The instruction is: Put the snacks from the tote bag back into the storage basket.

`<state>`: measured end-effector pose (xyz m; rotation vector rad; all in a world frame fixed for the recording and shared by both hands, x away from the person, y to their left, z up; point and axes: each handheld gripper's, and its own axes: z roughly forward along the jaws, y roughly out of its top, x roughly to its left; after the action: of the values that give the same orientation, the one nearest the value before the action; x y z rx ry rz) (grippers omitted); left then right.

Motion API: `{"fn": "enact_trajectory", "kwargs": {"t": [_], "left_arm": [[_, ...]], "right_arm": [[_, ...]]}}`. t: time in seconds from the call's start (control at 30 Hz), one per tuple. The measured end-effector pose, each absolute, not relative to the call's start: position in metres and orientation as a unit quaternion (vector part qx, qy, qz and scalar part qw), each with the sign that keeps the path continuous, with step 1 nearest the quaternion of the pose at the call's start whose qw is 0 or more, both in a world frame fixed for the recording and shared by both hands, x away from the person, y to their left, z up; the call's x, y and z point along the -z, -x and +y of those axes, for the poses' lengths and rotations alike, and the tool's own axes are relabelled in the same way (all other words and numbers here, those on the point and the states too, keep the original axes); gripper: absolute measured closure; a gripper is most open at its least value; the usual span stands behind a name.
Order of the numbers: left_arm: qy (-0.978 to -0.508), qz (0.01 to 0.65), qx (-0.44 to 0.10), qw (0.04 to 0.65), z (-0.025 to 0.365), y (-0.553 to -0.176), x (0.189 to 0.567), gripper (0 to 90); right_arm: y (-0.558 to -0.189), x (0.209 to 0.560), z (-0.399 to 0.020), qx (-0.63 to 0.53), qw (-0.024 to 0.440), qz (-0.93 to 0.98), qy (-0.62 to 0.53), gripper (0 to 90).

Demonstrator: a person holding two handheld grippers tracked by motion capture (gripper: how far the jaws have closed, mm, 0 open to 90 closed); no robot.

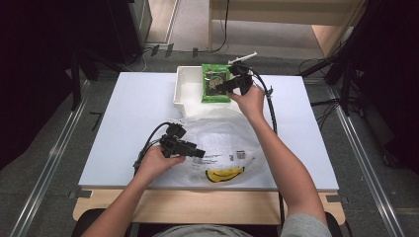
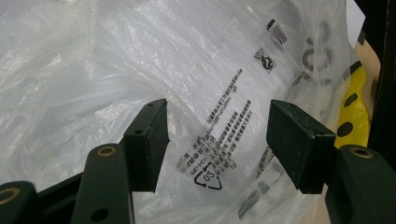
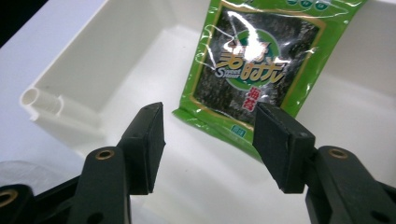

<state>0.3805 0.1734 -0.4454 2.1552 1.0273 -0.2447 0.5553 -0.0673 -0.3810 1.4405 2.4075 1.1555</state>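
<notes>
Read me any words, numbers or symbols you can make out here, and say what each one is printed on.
"05" inside a recycling triangle: on the clear plastic bag.
Lines of small black print on the bag: too blurred to read.
Barcode and square mark near the bag's top: unreadable.
Yellow smiley face on the bag: a sign, no words.
Large stylised yellow characters on the green seaweed packet in the white bin: not legible; the small print is too.

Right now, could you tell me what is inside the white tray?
Inside the white tray lies one green snack packet, at its right side; the left part shows bare floor. The right gripper, jaws open, covers the packet's right edge.
</notes>
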Motion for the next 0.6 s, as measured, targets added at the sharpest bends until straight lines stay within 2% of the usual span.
{"fn": "enact_trajectory", "kwargs": {"t": [0.6], "left_arm": [[-0.84,0.393,0.093,0.363,0.172,-0.378,0.444,39.9]], "right_arm": [[-0.512,0.389,-0.07,-0.389,0.042,0.808,-0.441,46.0]]}}
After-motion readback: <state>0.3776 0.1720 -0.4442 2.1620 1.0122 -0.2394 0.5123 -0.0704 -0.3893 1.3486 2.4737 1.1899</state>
